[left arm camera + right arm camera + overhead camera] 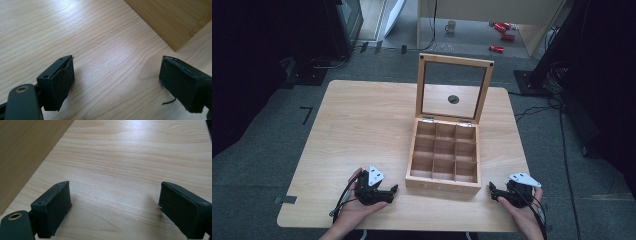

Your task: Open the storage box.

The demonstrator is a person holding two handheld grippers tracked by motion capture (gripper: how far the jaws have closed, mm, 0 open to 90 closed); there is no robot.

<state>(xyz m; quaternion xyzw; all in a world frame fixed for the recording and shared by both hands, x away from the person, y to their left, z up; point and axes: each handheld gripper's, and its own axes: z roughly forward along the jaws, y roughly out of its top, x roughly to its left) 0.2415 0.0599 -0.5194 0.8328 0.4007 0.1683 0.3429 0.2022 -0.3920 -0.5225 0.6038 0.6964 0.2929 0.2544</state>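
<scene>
Item 1. Wooden box (443, 160): on the light wooden table (362, 120), between the two grippers. Interior split into a three-by-three grid of compartments, all showing bare wood. Hinged lid (454, 88) stands upright at the far edge, a wooden frame around a clear pane.

Item 2. Left gripper (384, 192): held in the person's left hand (354, 207) near the table's front edge, just beside the box's front left corner. Fingers spread wide, nothing between them. In the left gripper view the two black pads (61, 83) stand well apart over bare tabletop, with a corner of the box's side wall ahead of the right-hand finger.

Item 3. Right gripper (496, 192): held in the person's right hand (524, 215), just beside the box's front right corner, apart from it. Fingers spread wide, nothing held. In the right gripper view the pads (53, 207) frame bare tabletop; the box wall lies ahead of and outside the left-hand finger.

Item 4. Floor beyond the table: a mug (451, 26) and red objects (501, 30), well away from both sets of fingers.
</scene>
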